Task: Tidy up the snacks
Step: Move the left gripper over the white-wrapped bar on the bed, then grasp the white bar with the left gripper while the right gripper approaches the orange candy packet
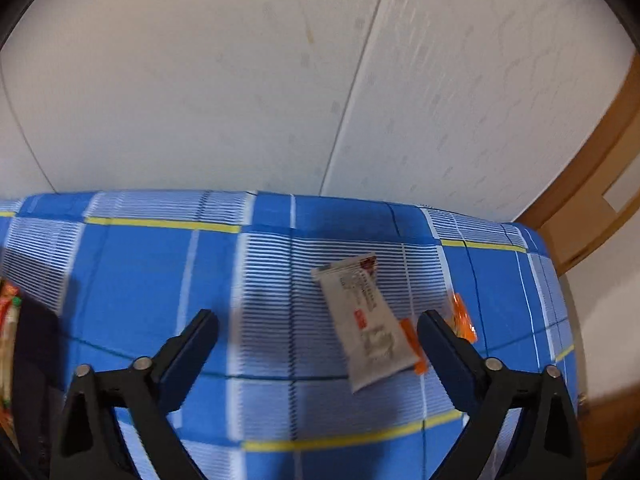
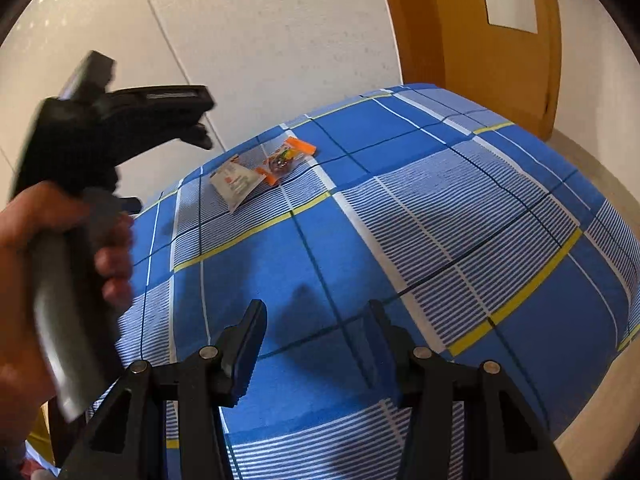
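- as the views show it, the white sachet [image 1: 366, 322] lies flat on the blue checked cloth [image 1: 152, 280] of the desk, near its far edge by the wall [image 1: 200, 80], with the orange-ended packet [image 2: 286, 159] touching it and partly tucked under one end.
- a further colourful wrapper [image 1: 9, 332] shows at the left margin of the left wrist view; its kind cannot be told.
- handling, as a judgement: both packets look thin, light and pliable, with a smooth film that may slip and crinkle; contents of the orange one could crush under a hard squeeze.
- best hold, as a judgement: across the narrow width of the sachet at its free end toward the wall, away from the overlap, so the neighbour is not dragged along; a flat packet on cloth may need one finger slid under an edge.
- left gripper [image 1: 318, 326]: jaws spread wide and empty, raised above the cloth, tilted down toward the sachet, which sits between the fingertips, nearer the right one. the picture is blurred.
- in the right wrist view the left hand [image 2: 60, 240] wraps the handle of that tool, held up above the cloth short of the packets.
- right gripper [image 2: 316, 320]: jaws parted moderately, holding nothing, low over the nearer part of the desk, well apart from the packets.
- door [image 2: 480, 40] stands beyond the far right corner.
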